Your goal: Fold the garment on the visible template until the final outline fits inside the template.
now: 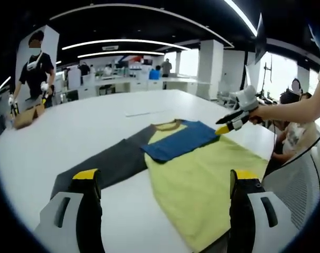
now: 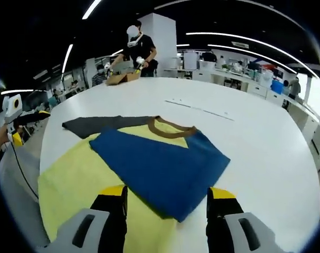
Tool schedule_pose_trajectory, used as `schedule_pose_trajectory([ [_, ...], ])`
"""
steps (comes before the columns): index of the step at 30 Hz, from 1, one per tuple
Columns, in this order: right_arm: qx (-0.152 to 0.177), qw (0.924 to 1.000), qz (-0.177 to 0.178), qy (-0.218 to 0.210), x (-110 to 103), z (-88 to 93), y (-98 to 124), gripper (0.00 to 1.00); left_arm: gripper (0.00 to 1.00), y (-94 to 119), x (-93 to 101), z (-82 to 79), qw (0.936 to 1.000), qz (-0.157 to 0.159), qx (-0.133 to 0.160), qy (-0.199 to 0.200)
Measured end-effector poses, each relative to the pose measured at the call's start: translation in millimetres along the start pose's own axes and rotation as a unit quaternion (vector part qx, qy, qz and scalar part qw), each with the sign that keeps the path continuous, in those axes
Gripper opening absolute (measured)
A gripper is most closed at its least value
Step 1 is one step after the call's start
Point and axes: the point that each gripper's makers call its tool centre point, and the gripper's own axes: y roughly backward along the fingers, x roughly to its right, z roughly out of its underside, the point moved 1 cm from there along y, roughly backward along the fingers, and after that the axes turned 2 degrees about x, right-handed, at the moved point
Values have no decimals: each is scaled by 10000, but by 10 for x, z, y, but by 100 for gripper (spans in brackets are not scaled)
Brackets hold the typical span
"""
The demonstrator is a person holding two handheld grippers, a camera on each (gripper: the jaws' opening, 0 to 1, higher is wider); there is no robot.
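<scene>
- The soft yellow shirt (image 1: 202, 184) lies flat on the white bench (image 1: 97, 126); its bottom edge is cut off.
- A blue sleeve (image 2: 160, 166) is folded over the shirt.
- Left gripper (image 1: 162, 182) fingers are spread apart.
- Right gripper (image 2: 168, 197) fingers are spread apart too.

Bright ceiling strip lights (image 1: 118, 41), window glare, fisheye-bent edges, mildly soft focus

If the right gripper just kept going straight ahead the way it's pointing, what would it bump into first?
Most likely the blue sleeve, folded across the yellow shirt. The right gripper is open, and the sleeve's near corner lies just ahead between its jaws. Its height above the table is unclear, so it might pass over.
</scene>
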Motion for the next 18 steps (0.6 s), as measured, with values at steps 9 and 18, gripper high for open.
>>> schedule_pose_trajectory([
  [9, -373, 9987, 322, -164, 107, 295, -10, 27, 99, 2, -9, 24, 10000, -6, -16, 3],
  [18, -380, 9967, 503, -504, 150, 395, -30, 12, 99, 7, -17, 39, 10000, -12, -20, -25],
])
